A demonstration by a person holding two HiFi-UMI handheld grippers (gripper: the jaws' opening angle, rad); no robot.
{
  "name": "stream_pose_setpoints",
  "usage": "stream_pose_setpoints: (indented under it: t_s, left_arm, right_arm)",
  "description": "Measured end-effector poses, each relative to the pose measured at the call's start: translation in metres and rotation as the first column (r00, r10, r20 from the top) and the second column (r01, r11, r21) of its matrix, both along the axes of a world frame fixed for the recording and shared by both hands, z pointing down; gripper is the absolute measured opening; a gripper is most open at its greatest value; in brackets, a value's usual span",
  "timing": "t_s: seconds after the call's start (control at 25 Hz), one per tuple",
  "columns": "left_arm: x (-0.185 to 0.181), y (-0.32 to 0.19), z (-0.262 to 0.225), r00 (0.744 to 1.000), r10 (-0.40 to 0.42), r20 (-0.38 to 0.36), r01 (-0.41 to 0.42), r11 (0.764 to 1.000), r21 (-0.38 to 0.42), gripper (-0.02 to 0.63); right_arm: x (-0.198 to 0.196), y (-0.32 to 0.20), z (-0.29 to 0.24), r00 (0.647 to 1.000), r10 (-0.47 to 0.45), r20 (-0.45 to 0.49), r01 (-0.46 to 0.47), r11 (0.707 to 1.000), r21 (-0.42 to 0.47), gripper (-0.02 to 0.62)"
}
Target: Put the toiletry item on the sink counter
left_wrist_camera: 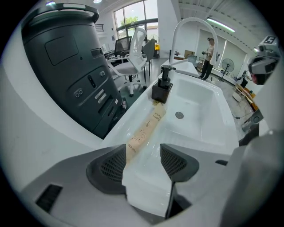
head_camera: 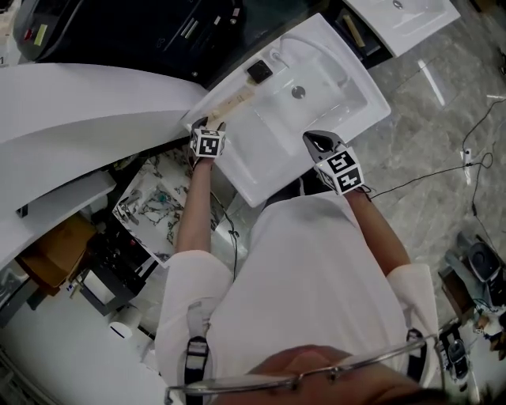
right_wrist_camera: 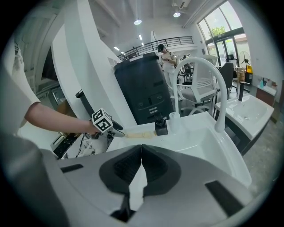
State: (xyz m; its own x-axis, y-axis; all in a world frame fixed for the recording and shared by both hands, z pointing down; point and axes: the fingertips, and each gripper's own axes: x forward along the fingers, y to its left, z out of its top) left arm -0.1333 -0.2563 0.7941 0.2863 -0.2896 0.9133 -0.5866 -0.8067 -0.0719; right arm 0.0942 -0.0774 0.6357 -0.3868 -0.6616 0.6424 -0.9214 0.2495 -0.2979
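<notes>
A beige toiletry tube (head_camera: pixel 232 103) lies flat on the left rim of the white sink (head_camera: pixel 348 111). In the left gripper view the tube (left_wrist_camera: pixel 146 126) points toward a black pump bottle (left_wrist_camera: pixel 162 88); its near end rests beside the left pad (left_wrist_camera: pixel 111 166). My left gripper (left_wrist_camera: pixel 143 155) is open, and its pads do not press on the tube. In the head view it (head_camera: pixel 208 128) sits at the tube's near end. My right gripper (head_camera: pixel 319 142) hovers at the sink's front right edge. It (right_wrist_camera: pixel 141 153) is shut with nothing in it.
A curved white faucet (left_wrist_camera: pixel 191 24) rises behind the basin, whose drain (left_wrist_camera: pixel 179 115) is in the middle. A big black machine (left_wrist_camera: pixel 66 66) stands just left of the sink. A second sink (head_camera: pixel 403 20) is at the far right. Cables and clutter (head_camera: pixel 150 198) lie on the floor.
</notes>
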Motion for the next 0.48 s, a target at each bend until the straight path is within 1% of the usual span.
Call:
stream_pose_setpoints:
  t_s: [0.28, 0.48]
  left_arm:
    - [-0.005, 0.029, -0.028, 0.998, -0.027, -0.064, 0.027, 1.0, 0.0, 0.23]
    - [-0.009, 0.044, -0.046, 0.991, -0.044, -0.124, 0.048, 0.998, 0.031, 0.23]
  right_arm:
    - [-0.012, 0.0, -0.013, 0.999, -0.032, -0.015, 0.033, 0.999, 0.036, 0.006]
    - [-0.022, 0.002, -0.02, 0.998, -0.055, -0.028, 0.057, 0.997, 0.051, 0.007]
